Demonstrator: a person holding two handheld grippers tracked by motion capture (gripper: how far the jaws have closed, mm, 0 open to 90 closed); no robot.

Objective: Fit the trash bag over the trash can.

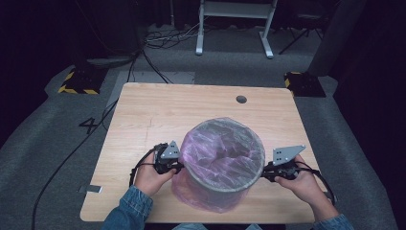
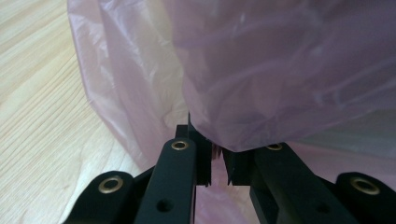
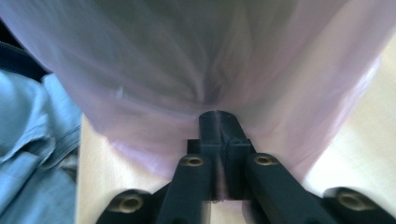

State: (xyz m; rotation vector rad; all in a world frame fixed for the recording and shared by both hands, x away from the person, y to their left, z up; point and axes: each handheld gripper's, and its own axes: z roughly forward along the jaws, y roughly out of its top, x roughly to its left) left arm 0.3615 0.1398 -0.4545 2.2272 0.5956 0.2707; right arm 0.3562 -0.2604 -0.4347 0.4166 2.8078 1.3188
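A round grey waste bin stands near the table's front edge, and a thin translucent pink plastic bag already lines it, its mouth folded over the rim and draping down the outside. What seems left is drawing the skirt down evenly. On the bin's left, the left gripper has its jaws nearly together, a narrow gap showing with a fold of film in it; whether the pads press it I cannot tell. On the bin's right, the right gripper is clamped tight on the bag's film. The bin's base and far side are hidden by plastic, and the right gripper view is blurred.
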